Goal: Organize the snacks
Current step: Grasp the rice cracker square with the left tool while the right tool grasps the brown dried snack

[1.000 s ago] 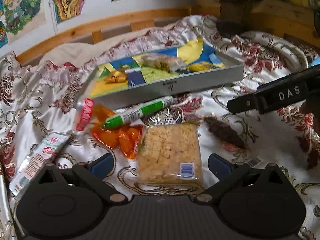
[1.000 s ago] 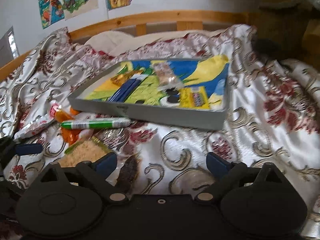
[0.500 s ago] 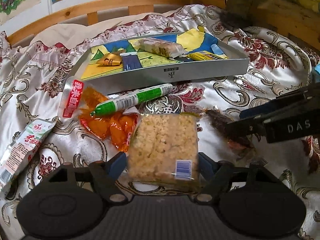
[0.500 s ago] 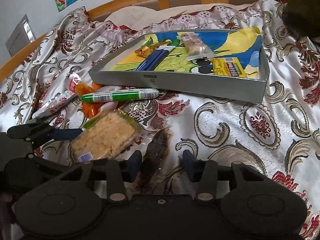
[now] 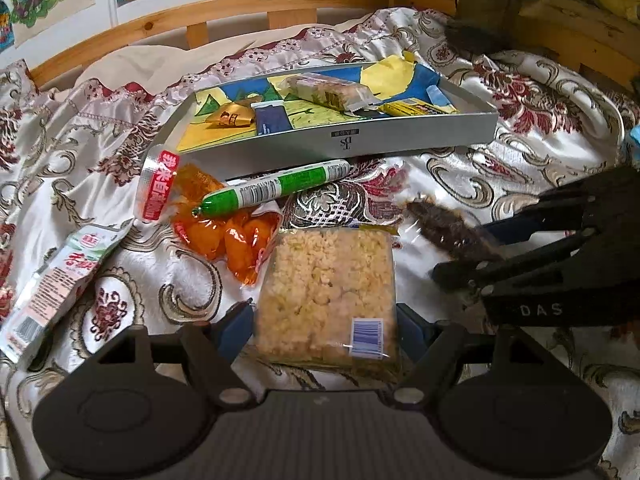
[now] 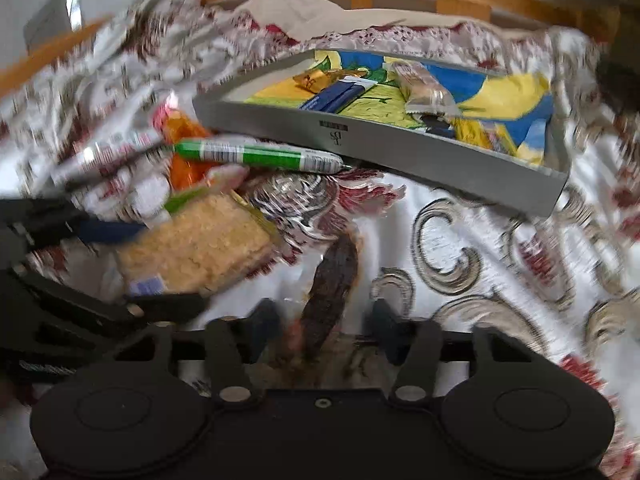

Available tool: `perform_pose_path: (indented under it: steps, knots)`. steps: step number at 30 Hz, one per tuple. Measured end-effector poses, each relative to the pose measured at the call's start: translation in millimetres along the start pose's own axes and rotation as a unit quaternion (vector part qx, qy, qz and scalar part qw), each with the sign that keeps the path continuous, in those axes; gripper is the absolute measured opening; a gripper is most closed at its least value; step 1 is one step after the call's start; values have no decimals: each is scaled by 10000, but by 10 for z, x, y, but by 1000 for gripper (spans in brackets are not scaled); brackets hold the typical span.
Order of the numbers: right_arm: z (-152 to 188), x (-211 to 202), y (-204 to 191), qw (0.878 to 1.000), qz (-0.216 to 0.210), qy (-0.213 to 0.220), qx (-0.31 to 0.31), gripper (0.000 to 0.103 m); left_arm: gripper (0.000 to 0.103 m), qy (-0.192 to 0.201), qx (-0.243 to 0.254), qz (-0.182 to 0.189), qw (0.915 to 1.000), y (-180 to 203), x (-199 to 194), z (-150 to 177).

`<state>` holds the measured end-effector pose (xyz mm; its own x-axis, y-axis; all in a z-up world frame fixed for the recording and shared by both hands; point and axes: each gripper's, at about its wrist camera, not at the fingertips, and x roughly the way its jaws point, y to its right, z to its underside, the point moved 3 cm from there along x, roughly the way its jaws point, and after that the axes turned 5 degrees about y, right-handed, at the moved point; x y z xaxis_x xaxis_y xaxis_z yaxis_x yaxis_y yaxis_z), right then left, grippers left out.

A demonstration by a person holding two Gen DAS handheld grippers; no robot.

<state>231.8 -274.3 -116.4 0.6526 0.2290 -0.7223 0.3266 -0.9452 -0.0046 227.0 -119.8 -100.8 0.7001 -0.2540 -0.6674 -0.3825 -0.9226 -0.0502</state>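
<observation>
Between the left gripper's point(image 5: 325, 324) fingers, the clear-wrapped rice-crisp block point(image 5: 326, 292) is clamped at its near end, both pads pressed on its sides. Ahead of it, the green sausage stick point(image 5: 276, 190) is seen against the grey tray point(image 5: 344, 140). The right gripper's point(image 6: 326, 326) jaws are closing around the dark jerky strip point(image 6: 334, 276); pad contact cannot be confirmed, view blurred.

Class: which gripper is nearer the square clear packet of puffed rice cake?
Left. The left gripper brackets the rice cake packet; the right gripper, jaws closing, straddles the dark brown snack strip beside it.
</observation>
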Motion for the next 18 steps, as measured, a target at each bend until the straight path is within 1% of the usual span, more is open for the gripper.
perform_pose_path:
  steps: [2,4,7,9,11,14,16,18]
  knots:
    - [-2,-43,-25,9999,106,-16,-103,32,79,-38,73,-58,10000,35,-37,13]
    - [-13,-94,0,9999,117,43,-28,27,79,-57,125,-107,9998,58,-73,30]
    - [-26,-141,49,9999,46,72,130,25,79,-101,94,-192,9997,77,-117,48]
    - [-23,-173,37,9999,49,111,94,25,79,-164,-3,-247,9996,91,-146,68]
    - [-28,-218,-20,9997,122,201,-86,25,79,-142,-127,-306,9993,122,-200,115]
    - [-28,-304,-142,9970,335,408,-559,24,79,-50,-220,-339,9992,165,-302,199]
    - [-36,-338,-181,9951,420,525,-730,13,79,3,-306,-436,9986,168,-376,248]
    - [-54,-381,-183,9935,501,646,-787,13,79,43,-274,-623,9977,177,-442,278]
